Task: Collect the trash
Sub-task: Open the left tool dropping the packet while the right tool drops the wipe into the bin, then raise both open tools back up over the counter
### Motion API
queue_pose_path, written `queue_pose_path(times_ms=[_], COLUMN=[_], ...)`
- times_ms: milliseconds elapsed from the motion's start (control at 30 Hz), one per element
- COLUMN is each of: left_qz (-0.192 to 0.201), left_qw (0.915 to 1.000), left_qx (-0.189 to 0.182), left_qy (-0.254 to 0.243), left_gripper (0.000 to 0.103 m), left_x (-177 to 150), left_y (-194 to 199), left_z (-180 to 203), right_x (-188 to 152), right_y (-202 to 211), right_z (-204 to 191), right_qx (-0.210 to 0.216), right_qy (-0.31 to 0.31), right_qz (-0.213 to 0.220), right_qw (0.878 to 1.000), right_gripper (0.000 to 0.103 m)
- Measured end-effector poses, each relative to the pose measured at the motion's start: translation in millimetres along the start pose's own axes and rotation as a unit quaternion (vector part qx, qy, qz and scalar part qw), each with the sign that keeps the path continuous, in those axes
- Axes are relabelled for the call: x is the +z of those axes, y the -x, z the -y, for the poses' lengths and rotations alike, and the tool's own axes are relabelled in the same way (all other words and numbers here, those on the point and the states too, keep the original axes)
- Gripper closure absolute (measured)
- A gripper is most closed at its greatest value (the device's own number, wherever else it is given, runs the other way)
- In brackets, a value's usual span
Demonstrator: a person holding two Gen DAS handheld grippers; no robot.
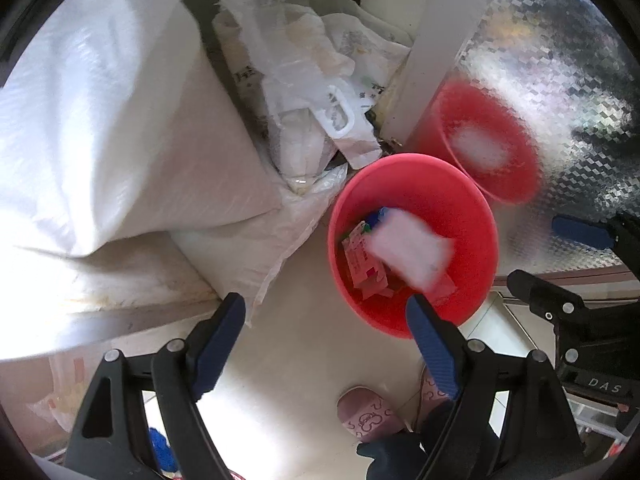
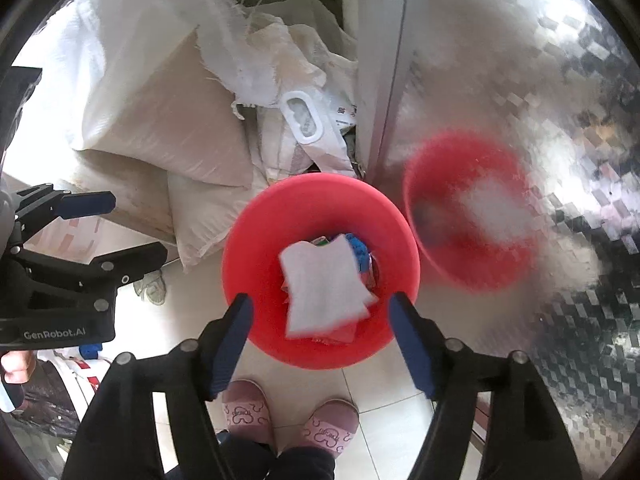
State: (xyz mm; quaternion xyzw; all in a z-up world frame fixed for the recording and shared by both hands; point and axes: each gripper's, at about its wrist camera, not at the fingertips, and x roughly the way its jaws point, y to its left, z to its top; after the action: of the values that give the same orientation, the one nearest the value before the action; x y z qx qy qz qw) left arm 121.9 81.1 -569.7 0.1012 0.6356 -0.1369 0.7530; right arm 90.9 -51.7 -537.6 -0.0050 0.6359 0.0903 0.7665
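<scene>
While both the right gripper (image 2: 320, 344) and left gripper (image 1: 324, 348) gape empty, the white tissue (image 2: 324, 292), light, soft, crushable, pinchable by any edge, sits in the red bin (image 2: 256, 216) beyond the right fingertips.

This looks like a storage corner of a home, a utility nook or balcony edge. Below the downward-pointing gripper lies a pale tiled floor (image 2: 372, 396), and the person standing on it wears pink house slippers (image 2: 246, 404). Ahead of the gripper and to its left, bulky white woven sacks (image 2: 132, 92) are heaped together with crumpled plastic bags (image 1: 316, 92). A small red plastic bin (image 2: 248, 240) holding wrappers and a white tissue stands on the tiles straight under the fingers. To the right rises a patterned, mirror-like glass panel (image 2: 560, 80) in a pale frame (image 1: 440, 40), reflecting the bin.
</scene>
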Motion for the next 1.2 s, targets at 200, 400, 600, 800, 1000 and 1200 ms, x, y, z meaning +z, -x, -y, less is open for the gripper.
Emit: queue_pose_path(times_ms=[200,400,600,800,1000,1200], left_qz=[0.005,0.01,0.021,0.036,0.074,0.111], left_qw=[0.9998,0.9996,0.9991,0.9984,0.9969,0.9936], left_qx=[-0.002,0.007,0.018,0.012,0.014,0.024], left_qy=[0.017,0.025,0.032,0.041,0.021,0.005], left_gripper=[0.021,0.021,0.021,0.021,0.021,0.021], left_x=[-16.2,-33.8,-48.6,-54.6,-50.4,-34.5], left_y=[33.5,90.8,169.1,257.7,343.6,412.0], left_z=[-0.1,1.3,0.3,-5.6,-5.4,-10.3], right_x=[-3.7,-12.1,-14.2,-15.7,-5.6,7.4], right_y=[30.7,83.4,148.2,229.0,313.9,378.2], right_z=[-10.4,-22.7,-39.7,-58.6,-75.6,-84.4], right_qx=[0.0,-0.003,0.002,0.005,-0.018,-0.049], right_qy=[0.014,0.024,0.027,0.03,0.049,0.037], right_qz=[0.012,0.019,0.025,0.044,0.099,0.14], right_qw=[1.0,1.0,0.999,0.999,0.994,0.988], right_gripper=[0.032,0.032,0.03,0.025,0.009,0.003])
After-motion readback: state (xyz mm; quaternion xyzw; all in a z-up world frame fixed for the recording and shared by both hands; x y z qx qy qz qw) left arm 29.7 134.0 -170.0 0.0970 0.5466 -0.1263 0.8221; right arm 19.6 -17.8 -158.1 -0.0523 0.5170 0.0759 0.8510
